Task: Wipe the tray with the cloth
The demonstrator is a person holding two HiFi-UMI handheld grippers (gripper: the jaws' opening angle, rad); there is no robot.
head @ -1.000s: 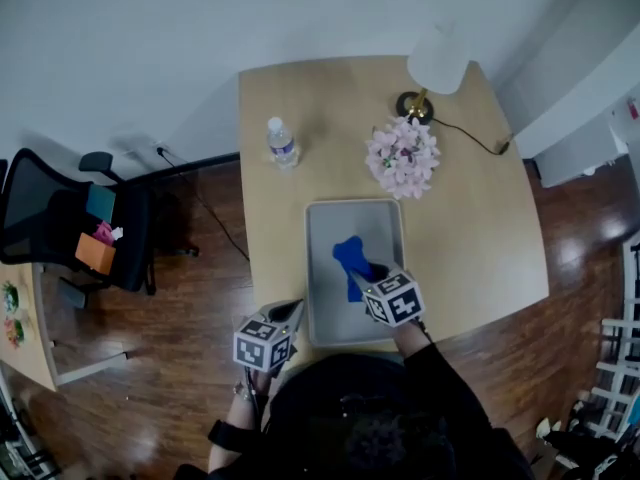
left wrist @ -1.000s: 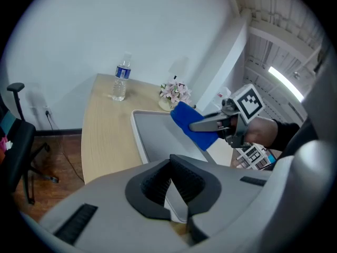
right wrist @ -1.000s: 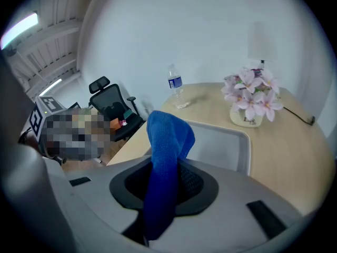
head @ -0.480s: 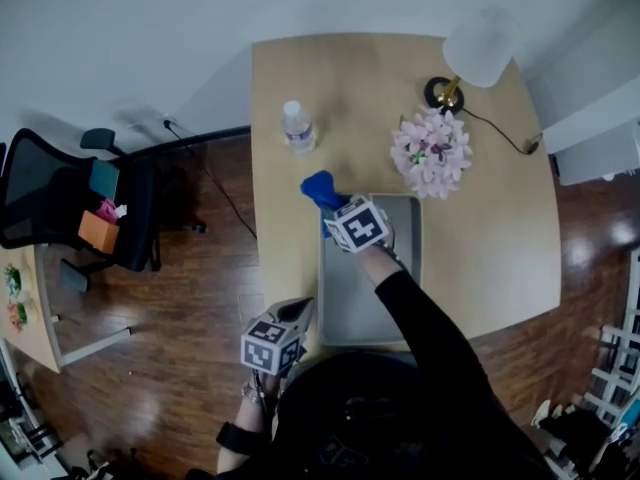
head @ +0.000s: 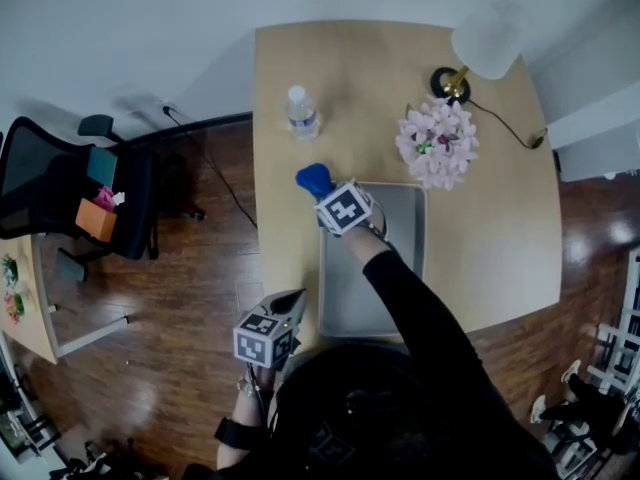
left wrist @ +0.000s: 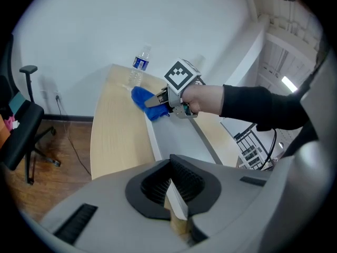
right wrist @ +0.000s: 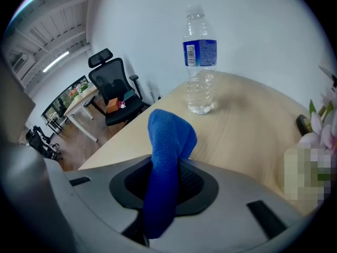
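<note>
Tray [head: 408,238] lies mid-frame on the surface [head: 480,218], its lower-left rim clamped in the left tongs [left wrist: 171,188]. Right tongs [right wrist: 164,186] are clamped on the blue cloth [head: 314,179], which sits just outside the tray's upper-left corner, below the bottle [head: 301,113].

Blue cloth [head: 314,179], grey tray [head: 402,230], pale wood table [head: 300,58], pink flowers [head: 437,144]

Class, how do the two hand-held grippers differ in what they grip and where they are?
The left hand-held gripper clamps the tray's near left rim; the right hand-held gripper clamps the blue cloth. The left sits at the table's near edge; the right reaches to the tray's far left corner. Both are closed on something.
</note>
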